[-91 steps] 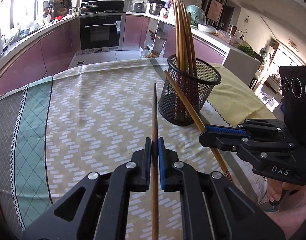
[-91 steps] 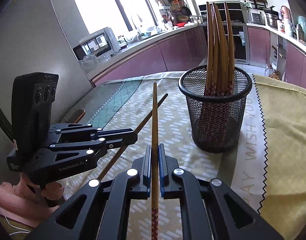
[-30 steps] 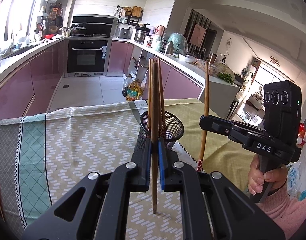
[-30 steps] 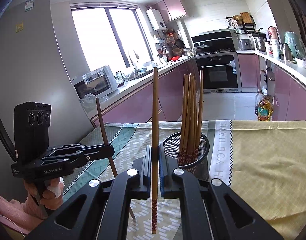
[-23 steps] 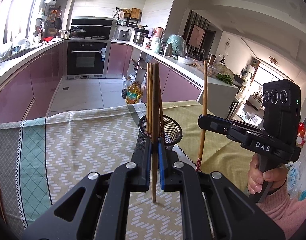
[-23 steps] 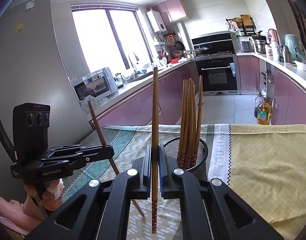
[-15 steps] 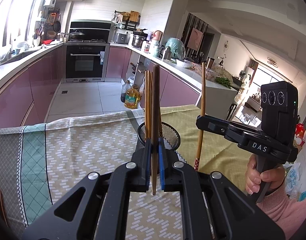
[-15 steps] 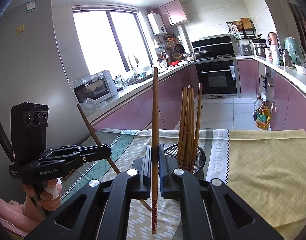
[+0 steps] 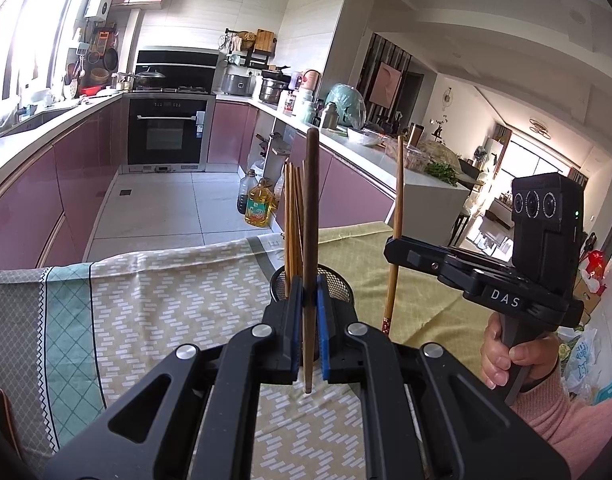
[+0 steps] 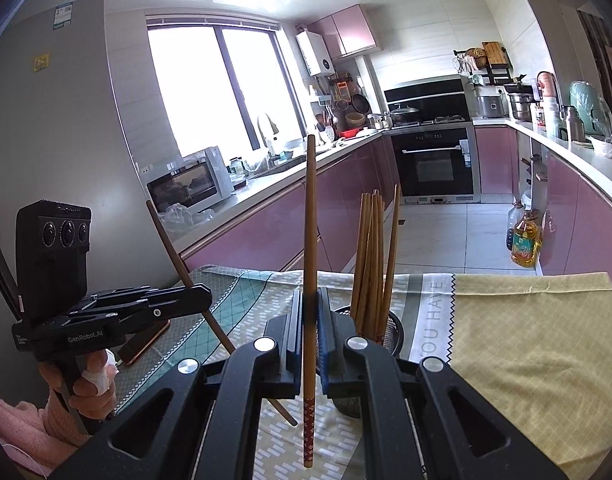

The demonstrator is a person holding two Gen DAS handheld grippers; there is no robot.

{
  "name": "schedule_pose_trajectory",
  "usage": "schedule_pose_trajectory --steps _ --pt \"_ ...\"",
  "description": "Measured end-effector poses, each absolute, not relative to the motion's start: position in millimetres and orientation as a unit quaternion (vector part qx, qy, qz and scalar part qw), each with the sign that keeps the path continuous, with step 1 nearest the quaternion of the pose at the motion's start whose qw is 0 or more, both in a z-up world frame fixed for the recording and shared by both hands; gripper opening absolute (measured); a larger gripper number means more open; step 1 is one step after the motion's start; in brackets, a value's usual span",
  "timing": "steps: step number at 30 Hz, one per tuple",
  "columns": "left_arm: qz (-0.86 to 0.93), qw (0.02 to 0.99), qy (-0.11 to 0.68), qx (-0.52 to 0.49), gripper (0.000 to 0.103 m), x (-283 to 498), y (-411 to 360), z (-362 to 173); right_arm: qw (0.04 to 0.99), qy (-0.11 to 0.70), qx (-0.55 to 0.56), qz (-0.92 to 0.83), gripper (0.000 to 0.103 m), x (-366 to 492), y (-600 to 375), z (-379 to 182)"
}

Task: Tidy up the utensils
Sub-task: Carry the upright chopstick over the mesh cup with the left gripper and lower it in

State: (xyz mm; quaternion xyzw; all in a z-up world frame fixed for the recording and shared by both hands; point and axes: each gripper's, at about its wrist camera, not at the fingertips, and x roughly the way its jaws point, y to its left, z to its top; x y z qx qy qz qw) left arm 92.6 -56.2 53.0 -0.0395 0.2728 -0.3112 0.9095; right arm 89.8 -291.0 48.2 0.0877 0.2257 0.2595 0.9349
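My left gripper (image 9: 309, 300) is shut on a brown chopstick (image 9: 310, 208), held upright above the table. It also shows in the right wrist view (image 10: 204, 294), with its chopstick (image 10: 174, 252) tilted. My right gripper (image 10: 310, 308) is shut on another chopstick (image 10: 309, 220) with a red patterned end; it shows in the left wrist view (image 9: 391, 242) with its chopstick (image 9: 397, 184) nearly upright. The black mesh holder (image 9: 337, 280), holding several chopsticks (image 10: 371, 256), stands on the table just beyond both grippers, partly hidden by them.
The table carries a patterned cloth (image 9: 166, 292) and a yellow cloth (image 10: 525, 328). A phone (image 10: 146, 342) lies at the table's left edge. Kitchen counters, an oven (image 9: 168, 130) and an oil bottle (image 9: 258, 206) on the floor lie beyond.
Both grippers have lifted their chopsticks off the table, turned them upright, and risen. The holder now sits lower and closer behind the fingers.
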Motion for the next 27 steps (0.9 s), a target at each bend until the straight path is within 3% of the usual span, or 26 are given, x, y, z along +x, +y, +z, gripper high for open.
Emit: schedule_pose_trajectory --steps 27 --pt "-0.325 0.917 0.228 -0.039 0.007 97.0 -61.0 99.6 0.941 0.193 0.087 0.262 0.006 110.9 -297.7 77.0"
